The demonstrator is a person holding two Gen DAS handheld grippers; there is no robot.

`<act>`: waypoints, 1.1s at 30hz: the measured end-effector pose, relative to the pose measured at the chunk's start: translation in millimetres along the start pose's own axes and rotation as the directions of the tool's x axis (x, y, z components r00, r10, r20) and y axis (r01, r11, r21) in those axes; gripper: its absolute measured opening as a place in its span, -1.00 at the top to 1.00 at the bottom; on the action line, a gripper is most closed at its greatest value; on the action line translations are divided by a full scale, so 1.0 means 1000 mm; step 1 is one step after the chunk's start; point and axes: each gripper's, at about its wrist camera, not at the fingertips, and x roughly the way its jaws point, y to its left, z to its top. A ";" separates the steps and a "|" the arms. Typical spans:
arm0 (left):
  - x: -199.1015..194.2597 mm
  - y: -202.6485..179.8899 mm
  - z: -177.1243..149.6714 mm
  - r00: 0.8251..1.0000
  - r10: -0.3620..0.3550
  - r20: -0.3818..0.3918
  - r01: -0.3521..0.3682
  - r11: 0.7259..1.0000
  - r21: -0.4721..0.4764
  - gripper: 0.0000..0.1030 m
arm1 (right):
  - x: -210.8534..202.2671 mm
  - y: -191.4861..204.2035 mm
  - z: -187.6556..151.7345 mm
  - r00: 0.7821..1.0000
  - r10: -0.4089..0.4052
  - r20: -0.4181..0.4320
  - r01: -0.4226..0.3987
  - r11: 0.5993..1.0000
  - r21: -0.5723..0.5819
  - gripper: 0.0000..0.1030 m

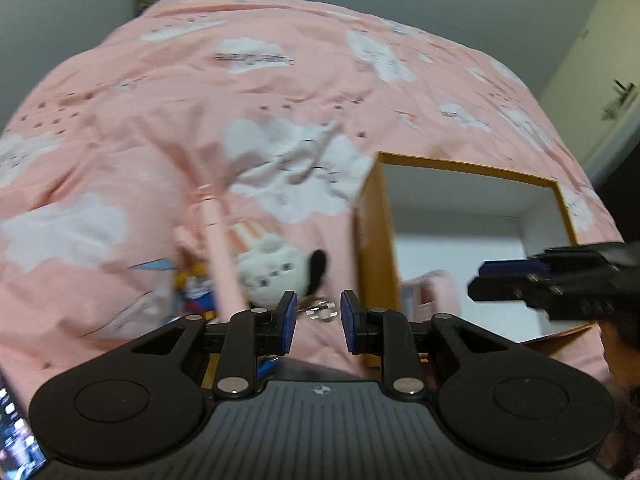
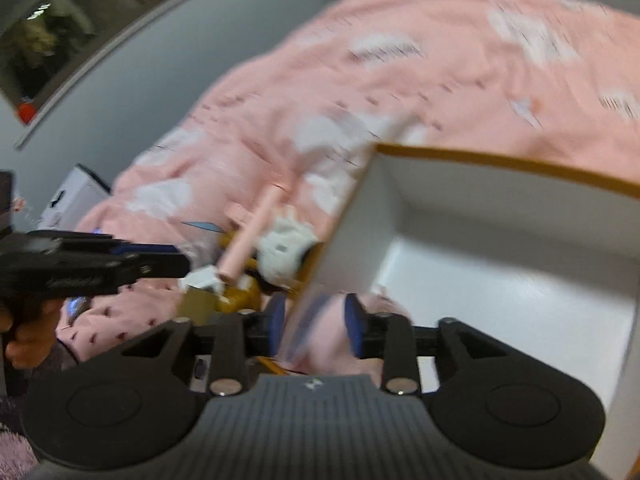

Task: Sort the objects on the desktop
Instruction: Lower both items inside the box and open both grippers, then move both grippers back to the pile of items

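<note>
Clutter is heaped left of the box (image 1: 376,216): a figurine (image 1: 192,280), a pink tube (image 1: 220,248) and a plush (image 1: 272,268). The left gripper (image 1: 318,320) is parted and empty above them; a pinch could be fouled by neighbours. The right gripper (image 2: 314,326), parted and empty, is over the box; its wall could be clipped.

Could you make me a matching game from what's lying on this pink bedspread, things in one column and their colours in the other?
Things:
1. box
2. long stick-like thing
3. plush toy
4. small figure

Colours:
A. white with a black tail-like part
B. pale pink
C. orange outside, white inside
D. yellow, blue and red

Pairs: 1-C, 2-B, 3-A, 4-D
</note>
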 end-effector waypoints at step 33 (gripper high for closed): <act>0.014 0.013 -0.064 0.969 0.033 -0.244 0.001 0.991 0.137 0.06 | 0.116 0.114 -0.042 0.964 -0.123 -0.235 -0.054 0.775 -0.630 0.11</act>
